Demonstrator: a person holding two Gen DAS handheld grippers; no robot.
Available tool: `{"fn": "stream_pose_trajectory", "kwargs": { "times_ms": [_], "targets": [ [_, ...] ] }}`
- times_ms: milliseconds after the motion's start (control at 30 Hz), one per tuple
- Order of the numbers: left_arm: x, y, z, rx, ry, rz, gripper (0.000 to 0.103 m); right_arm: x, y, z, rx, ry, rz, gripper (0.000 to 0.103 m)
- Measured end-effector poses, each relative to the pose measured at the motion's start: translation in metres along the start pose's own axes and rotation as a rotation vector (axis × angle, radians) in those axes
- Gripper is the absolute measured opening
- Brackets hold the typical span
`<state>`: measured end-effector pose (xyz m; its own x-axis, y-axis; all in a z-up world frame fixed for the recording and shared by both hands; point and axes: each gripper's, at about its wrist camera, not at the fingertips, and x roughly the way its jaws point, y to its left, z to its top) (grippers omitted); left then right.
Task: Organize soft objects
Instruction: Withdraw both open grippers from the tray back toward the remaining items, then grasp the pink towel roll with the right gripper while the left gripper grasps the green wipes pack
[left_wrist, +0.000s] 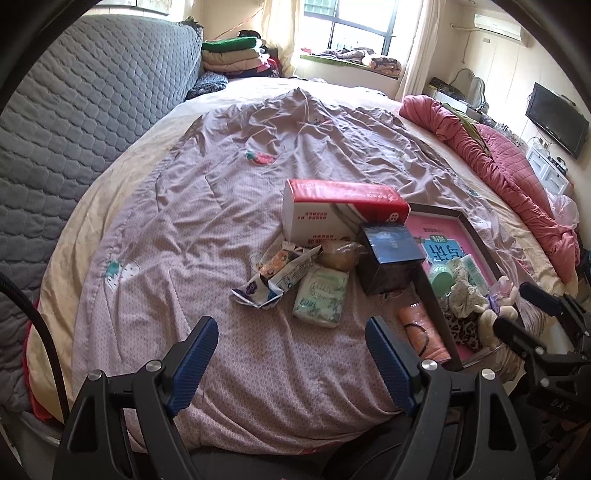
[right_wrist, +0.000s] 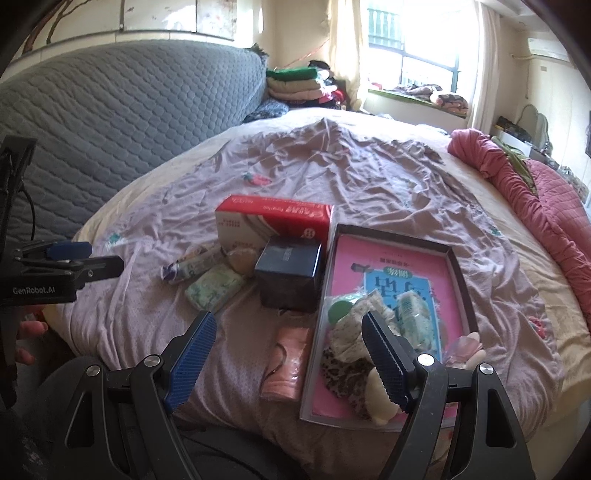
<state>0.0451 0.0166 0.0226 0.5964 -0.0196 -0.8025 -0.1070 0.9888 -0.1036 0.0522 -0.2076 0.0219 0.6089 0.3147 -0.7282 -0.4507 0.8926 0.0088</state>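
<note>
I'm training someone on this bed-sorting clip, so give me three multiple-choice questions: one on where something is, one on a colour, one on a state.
1. Where is the pink rolled cloth?
A. inside the tray
B. on the bedspread left of the tray
C. on the tissue box

2. What colour is the tissue box top?
A. red
B. green
C. yellow

3. The right hand-held gripper is:
A. shut on the cloth
B. open, holding nothing
C. shut, empty

Key: B, it lies outside the tray wall; A, red upper face; B, fingers spread apart.

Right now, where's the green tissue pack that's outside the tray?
The green tissue pack lies on the bed cover, left of the dark box and just in front of the red tissue box. In the right wrist view it sits centre-left.
</note>
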Motion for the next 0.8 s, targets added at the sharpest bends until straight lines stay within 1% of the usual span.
{"fn": "stream_pose_trajectory", "kwargs": {
  "times_ms": [233, 400, 467, 600, 733, 800],
  "targets": [
    [0.019, -0.004, -0.011, 0.010, 0.036, -0.025, 0.081, 0.027, 0.016, -0.011, -0.043, 0.069, 0.001, 0.082],
    [0.030, -0.004, -0.016, 0.010, 0.058, -0.042, 0.081, 0.050, 0.032, -0.018, -0.113, 0.133, -0.017, 0.082],
    [0.034, -0.004, -0.019, 0.007, 0.067, -0.049, 0.081, 0.062, 0.037, -0.021, -0.138, 0.175, -0.038, 0.082],
    [0.042, -0.003, -0.023, 0.003, 0.082, -0.052, 0.081, 0.082, 0.045, -0.028, -0.184, 0.231, -0.058, 0.082],
    [0.049, -0.003, -0.024, 0.000, 0.101, -0.059, 0.081, 0.098, 0.054, -0.034, -0.267, 0.272, -0.124, 0.082],
    [0.052, -0.002, -0.025, 0.002, 0.105, -0.060, 0.081, 0.103, 0.056, -0.034, -0.287, 0.291, -0.142, 0.078]
  ]
}}
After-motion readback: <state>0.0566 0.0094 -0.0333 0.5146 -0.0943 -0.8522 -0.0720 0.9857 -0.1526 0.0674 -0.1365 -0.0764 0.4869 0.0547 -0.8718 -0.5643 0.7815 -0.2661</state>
